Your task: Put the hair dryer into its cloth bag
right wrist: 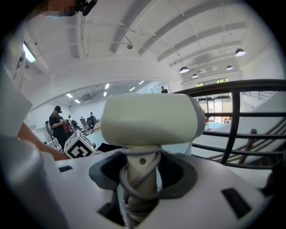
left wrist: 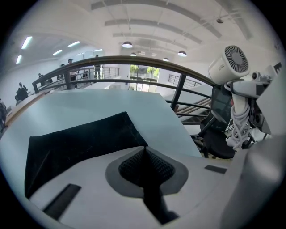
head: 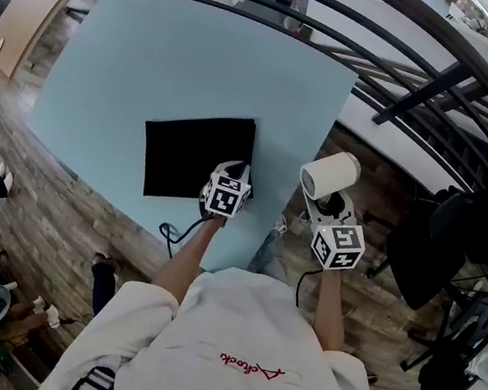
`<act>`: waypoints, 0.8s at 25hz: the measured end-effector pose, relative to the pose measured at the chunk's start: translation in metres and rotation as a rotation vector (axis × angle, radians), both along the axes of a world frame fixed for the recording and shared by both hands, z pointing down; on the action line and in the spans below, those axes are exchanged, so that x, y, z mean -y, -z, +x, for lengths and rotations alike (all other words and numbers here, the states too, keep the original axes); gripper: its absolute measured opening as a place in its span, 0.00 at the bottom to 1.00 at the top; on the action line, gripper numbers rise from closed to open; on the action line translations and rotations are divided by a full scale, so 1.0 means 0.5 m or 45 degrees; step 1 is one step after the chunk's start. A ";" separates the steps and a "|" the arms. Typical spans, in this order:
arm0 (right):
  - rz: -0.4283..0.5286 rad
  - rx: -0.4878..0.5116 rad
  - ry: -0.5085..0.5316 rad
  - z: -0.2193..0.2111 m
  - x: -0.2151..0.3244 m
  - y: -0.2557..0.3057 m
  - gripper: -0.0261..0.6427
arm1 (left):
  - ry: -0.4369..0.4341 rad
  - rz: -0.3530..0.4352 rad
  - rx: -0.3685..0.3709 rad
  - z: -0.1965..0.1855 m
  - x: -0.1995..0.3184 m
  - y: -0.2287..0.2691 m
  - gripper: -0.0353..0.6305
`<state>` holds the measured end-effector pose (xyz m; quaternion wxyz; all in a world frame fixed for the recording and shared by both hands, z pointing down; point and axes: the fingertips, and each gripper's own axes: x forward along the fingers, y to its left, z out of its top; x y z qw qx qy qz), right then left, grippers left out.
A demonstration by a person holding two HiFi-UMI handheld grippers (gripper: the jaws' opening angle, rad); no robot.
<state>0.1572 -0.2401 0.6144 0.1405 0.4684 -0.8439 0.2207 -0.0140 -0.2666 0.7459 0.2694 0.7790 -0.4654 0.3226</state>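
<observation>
The right gripper point(right wrist: 142, 179) has its jaws clamped on the handle of the cream hair dryer point(right wrist: 149, 118), with the cord point(right wrist: 134, 188) wound round that handle and the barrel lying crosswise above. Low to the dryer's left sits a marker cube point(right wrist: 80, 147); to its right runs a dark railing point(right wrist: 235, 109)

Head view: my left gripper point(head: 233, 171) covers the near corner of the cloth bag point(head: 184, 166), tips lost under its marker cube point(head: 227, 198). Handle of the hair dryer point(head: 329, 174) is hidden behind my right gripper point(head: 332, 202). Left gripper view: bag corner vanishes between the jaws, probably pinched.
</observation>
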 end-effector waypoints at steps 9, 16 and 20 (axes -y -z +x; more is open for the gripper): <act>0.003 0.011 0.043 -0.039 0.011 0.001 0.36 | 0.027 0.008 -0.030 -0.025 -0.011 0.030 0.07; 0.008 0.026 0.068 -0.056 0.015 0.002 0.36 | 0.044 0.049 -0.027 -0.046 -0.011 0.055 0.07; 0.010 0.033 0.083 -0.071 0.020 0.003 0.36 | 0.041 0.053 -0.040 -0.049 -0.013 0.065 0.07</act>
